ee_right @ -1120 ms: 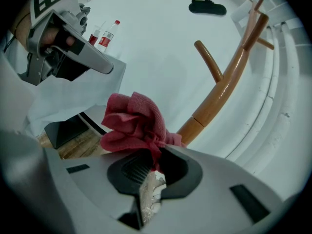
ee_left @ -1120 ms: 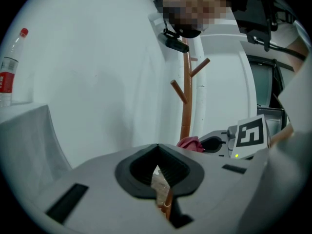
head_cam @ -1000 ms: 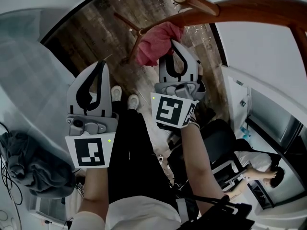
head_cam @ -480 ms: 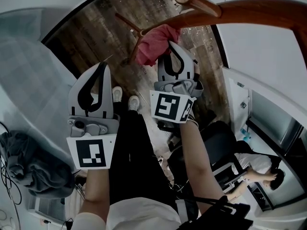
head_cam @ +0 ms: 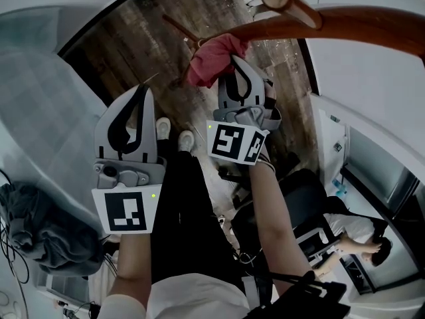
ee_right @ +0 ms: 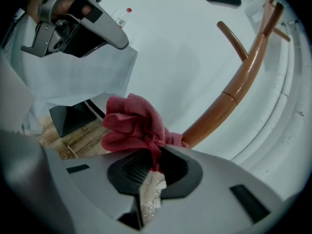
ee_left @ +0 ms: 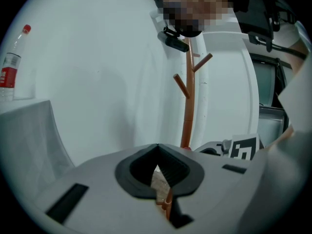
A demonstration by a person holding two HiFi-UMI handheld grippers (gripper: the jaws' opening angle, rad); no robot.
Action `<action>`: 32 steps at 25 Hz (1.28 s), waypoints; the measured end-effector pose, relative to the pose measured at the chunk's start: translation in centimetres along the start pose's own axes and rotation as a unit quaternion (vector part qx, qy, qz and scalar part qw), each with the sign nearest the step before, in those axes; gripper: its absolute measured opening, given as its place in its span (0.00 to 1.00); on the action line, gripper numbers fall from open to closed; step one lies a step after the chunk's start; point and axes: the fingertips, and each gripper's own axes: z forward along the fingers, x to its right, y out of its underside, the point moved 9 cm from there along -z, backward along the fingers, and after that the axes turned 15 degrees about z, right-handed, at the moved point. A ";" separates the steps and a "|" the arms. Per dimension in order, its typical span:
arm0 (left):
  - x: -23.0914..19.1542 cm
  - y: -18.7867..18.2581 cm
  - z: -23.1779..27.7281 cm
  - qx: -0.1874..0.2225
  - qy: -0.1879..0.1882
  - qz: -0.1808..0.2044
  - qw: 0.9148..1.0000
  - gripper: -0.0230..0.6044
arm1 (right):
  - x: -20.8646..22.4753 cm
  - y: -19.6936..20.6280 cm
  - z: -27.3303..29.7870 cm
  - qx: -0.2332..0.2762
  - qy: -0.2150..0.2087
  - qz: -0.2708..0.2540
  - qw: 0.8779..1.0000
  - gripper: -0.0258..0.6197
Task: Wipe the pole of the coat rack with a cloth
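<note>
The coat rack's brown wooden pole [head_cam: 345, 26] crosses the top of the head view, and it shows in the right gripper view as the pole [ee_right: 234, 94] with branch pegs. A bunched pink-red cloth [head_cam: 216, 57] is pinched in my right gripper [head_cam: 240, 68], which is shut on it; the cloth [ee_right: 134, 121] lies against the lower pole. My left gripper [head_cam: 136, 102] hovers lower left, away from the pole, shut with nothing between its jaws. In the left gripper view the pole [ee_left: 188, 96] stands upright in the distance.
Dark wood-plank floor [head_cam: 133, 45] lies below, and a rack foot [head_cam: 179, 30] splays across it. White walls curve around. A grey bundle of fabric [head_cam: 40, 234] sits lower left. A water bottle [ee_left: 10, 62] rests on a ledge. Another person [head_cam: 362, 234] is lower right.
My right gripper has moved up and slightly left along the pole with the cloth. The left gripper has stayed put.
</note>
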 end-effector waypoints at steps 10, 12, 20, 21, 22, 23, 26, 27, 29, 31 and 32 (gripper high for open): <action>-0.2 0.1 0.5 -0.004 -0.005 -0.002 1.000 0.06 | -0.7 1.0 1.2 -0.013 -0.013 -0.007 1.000 0.12; -0.2 0.0 0.7 -0.002 -0.008 -0.007 1.000 0.06 | -0.8 1.4 1.5 -0.017 -0.016 -0.007 1.000 0.12; -0.1 0.2 0.7 -0.003 -0.009 -0.008 1.000 0.06 | -1.4 2.2 2.4 -0.027 -0.028 -0.012 0.999 0.12; -0.1 0.3 0.7 -0.005 -0.009 -0.008 1.000 0.06 | -1.4 2.4 2.5 -0.029 -0.029 -0.013 0.999 0.12; -0.1 0.3 0.6 -0.006 -0.010 -0.008 1.000 0.06 | -1.5 2.5 2.6 -0.030 -0.031 -0.013 0.999 0.12; -0.1 0.4 0.6 -0.007 -0.010 -0.009 1.000 0.06 | -1.6 2.6 2.8 -0.032 -0.033 -0.014 0.999 0.12; 0.0 0.5 0.6 -0.008 -0.010 -0.010 1.000 0.06 | -1.8 3.2 3.2 -0.040 -0.038 -0.015 0.998 0.12; 0.0 0.6 0.6 -0.009 -0.010 -0.011 1.000 0.06 | -1.9 3.4 3.3 -0.044 -0.040 -0.017 0.998 0.12; -0.1 0.7 0.6 -0.011 -0.009 -0.011 1.000 0.06 | -2.2 3.8 3.6 -0.051 -0.043 -0.022 0.998 0.12; -0.1 0.7 0.6 -0.009 -0.010 -0.012 1.000 0.06 | -2.4 4.3 3.9 -0.057 -0.048 -0.024 0.997 0.12; -0.1 0.7 0.6 -0.009 -0.010 -0.012 1.000 0.06 | -2.5 4.5 4.0 -0.060 -0.050 -0.024 0.997 0.12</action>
